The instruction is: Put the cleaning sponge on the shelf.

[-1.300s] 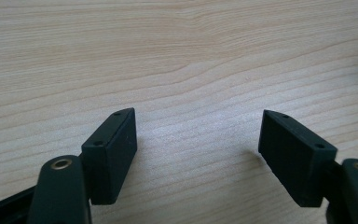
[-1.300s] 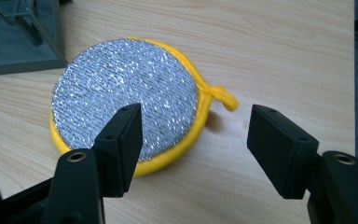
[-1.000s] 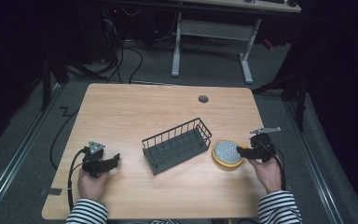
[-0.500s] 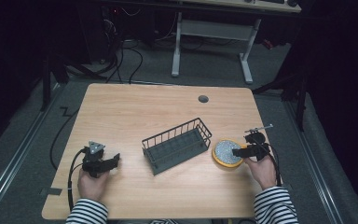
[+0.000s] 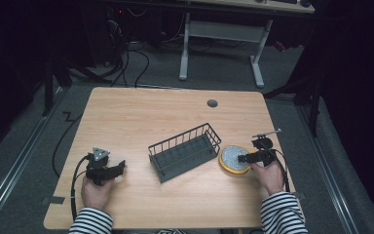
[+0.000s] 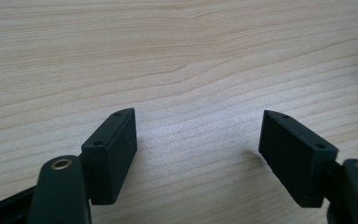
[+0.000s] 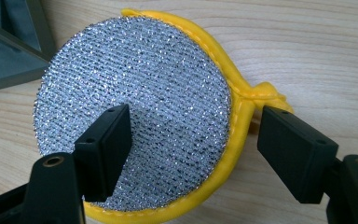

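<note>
the round scrubber (image 5: 233,158), yellow-rimmed with a silver mesh face up, lies flat at the right of the desk (image 5: 141,114); its small yellow tab points right. the right tongs (image 5: 243,158) reach leftward over its right edge, jaws just opened wide, gripping nothing. a wire basket (image 5: 185,151) sits just left, slanted. the left tongs (image 5: 121,166) rest open and empty, near left.

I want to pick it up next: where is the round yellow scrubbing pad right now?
In the high view the scrubbing pad lies flat on the table's right side, just right of the wire basket, with the open right gripper over its right edge.
</note>
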`<state>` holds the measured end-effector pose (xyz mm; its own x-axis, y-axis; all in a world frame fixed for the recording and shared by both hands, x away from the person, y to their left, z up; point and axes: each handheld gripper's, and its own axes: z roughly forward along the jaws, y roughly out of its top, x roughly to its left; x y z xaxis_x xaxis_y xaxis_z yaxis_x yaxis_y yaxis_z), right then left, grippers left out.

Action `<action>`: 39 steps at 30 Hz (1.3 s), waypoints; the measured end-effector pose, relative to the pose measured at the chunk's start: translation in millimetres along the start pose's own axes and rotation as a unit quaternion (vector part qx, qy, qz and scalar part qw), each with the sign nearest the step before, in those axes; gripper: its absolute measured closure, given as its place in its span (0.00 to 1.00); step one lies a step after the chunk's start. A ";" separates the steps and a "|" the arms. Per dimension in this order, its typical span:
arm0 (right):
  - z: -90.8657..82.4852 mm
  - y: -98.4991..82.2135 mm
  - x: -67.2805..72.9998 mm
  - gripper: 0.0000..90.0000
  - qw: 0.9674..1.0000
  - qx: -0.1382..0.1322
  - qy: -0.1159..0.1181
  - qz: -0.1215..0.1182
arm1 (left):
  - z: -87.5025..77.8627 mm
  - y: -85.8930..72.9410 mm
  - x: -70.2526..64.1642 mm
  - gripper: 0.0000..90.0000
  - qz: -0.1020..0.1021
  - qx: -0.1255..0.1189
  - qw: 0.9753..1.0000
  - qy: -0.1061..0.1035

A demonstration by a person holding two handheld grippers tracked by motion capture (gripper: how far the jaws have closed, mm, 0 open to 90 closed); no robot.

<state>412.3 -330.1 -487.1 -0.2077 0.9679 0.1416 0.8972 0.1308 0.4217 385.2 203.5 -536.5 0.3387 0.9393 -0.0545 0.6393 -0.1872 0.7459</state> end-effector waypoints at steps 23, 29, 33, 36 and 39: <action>-2.4 -0.4 3.3 0.90 0.997 -0.022 0.022 -0.065 | 0.7 0.2 -1.9 0.30 0.010 0.002 1.000 0.002; -12.4 1.0 3.3 0.91 0.996 -0.040 0.030 -0.071 | 0.5 0.3 -1.6 0.30 0.010 0.002 1.000 0.001; -25.5 4.6 4.0 0.91 0.994 -0.059 0.024 -0.084 | 0.4 0.3 -1.4 0.30 0.009 0.003 1.000 0.000; -37.1 5.6 6.9 0.91 0.993 -0.072 0.017 -0.095 | 0.4 0.2 -1.2 0.30 0.008 0.002 1.000 -0.001; -40.6 5.8 8.0 0.91 0.992 -0.075 0.017 -0.099 | 0.4 0.2 -1.2 0.30 0.009 0.002 1.000 -0.001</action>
<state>400.0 -330.3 -447.2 -0.3884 0.9187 0.0716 0.7702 0.2810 0.5726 385.3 202.2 -536.5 0.3509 0.9354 -0.0427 0.6360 -0.2046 0.7440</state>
